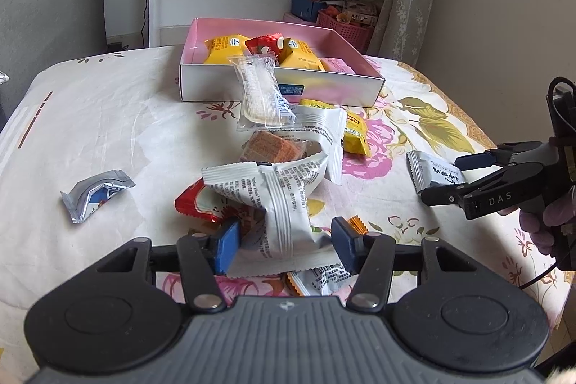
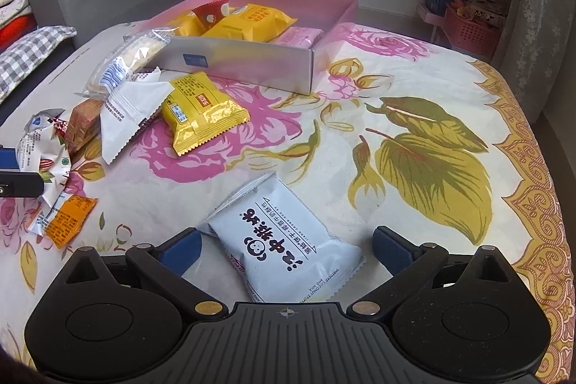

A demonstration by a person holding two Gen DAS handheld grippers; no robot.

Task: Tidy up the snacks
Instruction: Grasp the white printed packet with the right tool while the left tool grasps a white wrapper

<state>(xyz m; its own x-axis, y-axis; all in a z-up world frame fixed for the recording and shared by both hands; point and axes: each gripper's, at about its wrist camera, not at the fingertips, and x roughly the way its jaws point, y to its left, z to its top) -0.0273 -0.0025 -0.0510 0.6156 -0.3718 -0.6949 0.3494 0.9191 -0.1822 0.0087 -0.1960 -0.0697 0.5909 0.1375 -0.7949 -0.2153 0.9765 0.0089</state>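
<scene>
Straddling crinkly white packet [image 1: 277, 204], left gripper [image 1: 286, 245] seemingly open.

A pale blue snack packet [image 2: 288, 240] lies between the right gripper's [image 2: 286, 249] spread fingers on a floral cloth [image 2: 414, 139]; far off, a pink box [image 2: 316, 13] (yellow packets [image 2: 252, 20] inside).

Between my left claw's [image 1: 284, 245] spread fingers I see a crumpled white snack packet [image 1: 277, 200], printed back up, atop a red wrapper [image 1: 194, 204]. Beyond it lie an orange wafer pack [image 1: 273, 146], a clear cracker pack [image 1: 261, 92] and a yellow packet [image 1: 354, 132]. Farthest ahead, the pink-lined box [image 1: 280, 89] holds yellow, red and pink packets. Between my right claw's [image 2: 286, 252] open fingers lies a pale blue panda-logo packet [image 2: 288, 243], flat.
</scene>
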